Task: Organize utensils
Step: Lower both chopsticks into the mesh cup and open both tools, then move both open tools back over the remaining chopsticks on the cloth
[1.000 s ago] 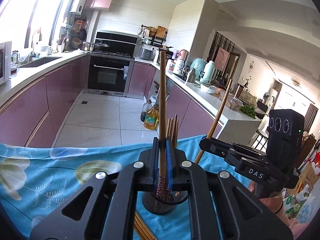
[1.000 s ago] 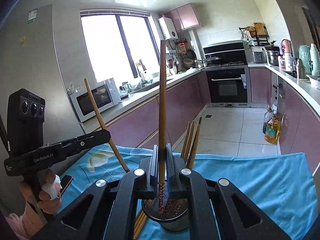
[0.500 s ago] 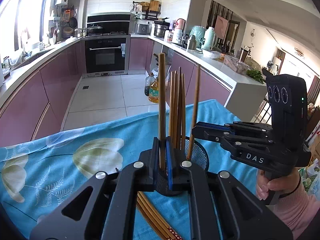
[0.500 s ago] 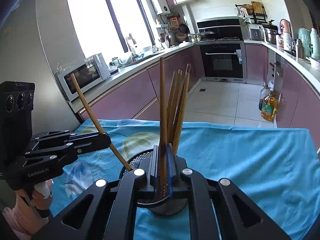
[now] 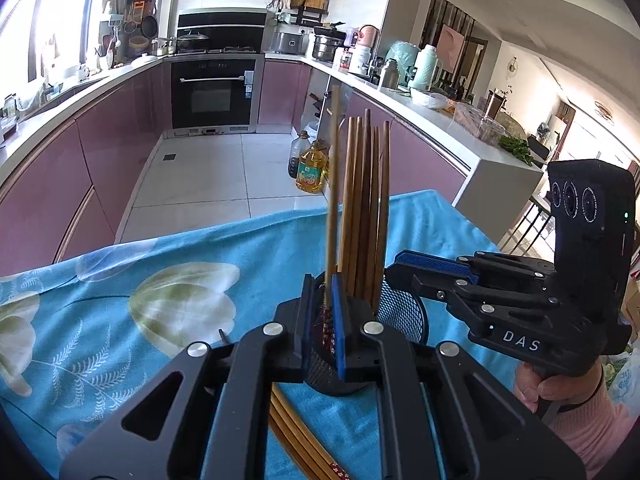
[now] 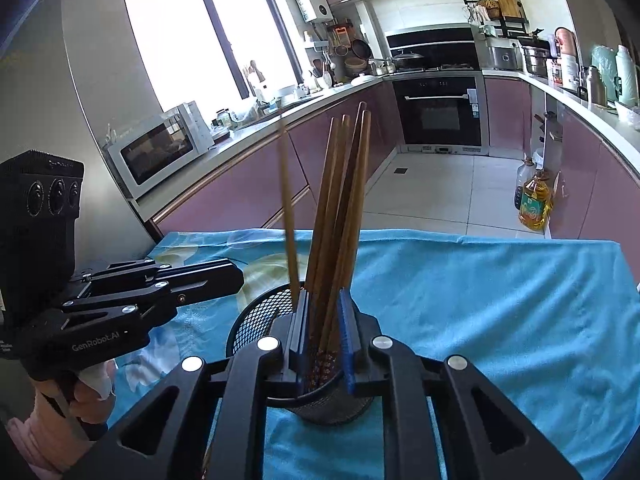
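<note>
Left gripper (image 5: 323, 312) clamps one brown wooden chopstick (image 5: 332, 200), probably over the black mesh holder (image 5: 400, 312). Right gripper (image 6: 322, 344) jaws are opening, straddling bundled chopsticks (image 6: 340, 208) in it. Only the left view shows loose chopsticks (image 5: 296, 436) beneath; blue cloth (image 6: 480, 288) open rightward.

Brown wooden chopsticks (image 5: 366, 208) are standing nearly upright, bunched together, in a black mesh holder (image 5: 400, 312). A paler chopstick (image 5: 332, 200) is standing just left of them. More chopsticks (image 5: 304, 436) are lying flat beside the holder's base.
</note>
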`<state>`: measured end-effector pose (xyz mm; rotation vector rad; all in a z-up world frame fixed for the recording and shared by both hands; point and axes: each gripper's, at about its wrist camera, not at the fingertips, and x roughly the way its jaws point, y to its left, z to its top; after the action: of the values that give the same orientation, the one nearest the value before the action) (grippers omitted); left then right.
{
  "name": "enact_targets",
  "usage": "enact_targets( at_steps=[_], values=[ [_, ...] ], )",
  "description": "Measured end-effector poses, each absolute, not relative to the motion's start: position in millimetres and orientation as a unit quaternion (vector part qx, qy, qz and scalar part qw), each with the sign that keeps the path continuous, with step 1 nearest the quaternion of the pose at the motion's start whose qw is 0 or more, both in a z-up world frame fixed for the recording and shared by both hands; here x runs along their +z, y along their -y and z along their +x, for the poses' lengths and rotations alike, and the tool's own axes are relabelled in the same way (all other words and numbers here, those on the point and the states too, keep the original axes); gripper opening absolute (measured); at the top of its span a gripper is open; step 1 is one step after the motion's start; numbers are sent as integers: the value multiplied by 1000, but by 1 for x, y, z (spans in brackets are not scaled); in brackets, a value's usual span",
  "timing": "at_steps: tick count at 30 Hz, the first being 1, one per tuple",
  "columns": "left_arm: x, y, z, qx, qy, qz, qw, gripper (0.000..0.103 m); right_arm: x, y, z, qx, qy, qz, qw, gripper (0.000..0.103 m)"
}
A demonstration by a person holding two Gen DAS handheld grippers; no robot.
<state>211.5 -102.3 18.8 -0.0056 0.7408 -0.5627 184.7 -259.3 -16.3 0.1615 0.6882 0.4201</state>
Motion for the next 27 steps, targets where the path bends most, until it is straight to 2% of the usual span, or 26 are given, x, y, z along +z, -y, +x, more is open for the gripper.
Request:
enact_targets(
  at_steps=[7, 13, 15, 19, 23, 27],
  values=[
    [17, 85, 200, -264, -349, -14, 899, 10, -16, 258, 178, 211, -332, 78, 916, 19],
    [16, 66, 178, -249, -330, -19, 910, 24, -5, 253, 155, 236, -312, 66, 918, 25],
    [14, 58, 169, -244, -325, -23, 913, 36, -2, 248, 143, 247, -305, 58, 918, 29],
    [-1, 43, 151, -223, -325, -24, 919, 41, -9, 231, 124, 275, -310, 38, 909, 40],
    [-21, 28, 136, -201, -340, -26, 918, 53, -38, 211, 118, 285, -350, 21, 892, 41],
    [-44, 18, 124, -181, -361, -18, 915, 54, -71, 197, 121, 279, -394, 16, 876, 41]
  ],
)
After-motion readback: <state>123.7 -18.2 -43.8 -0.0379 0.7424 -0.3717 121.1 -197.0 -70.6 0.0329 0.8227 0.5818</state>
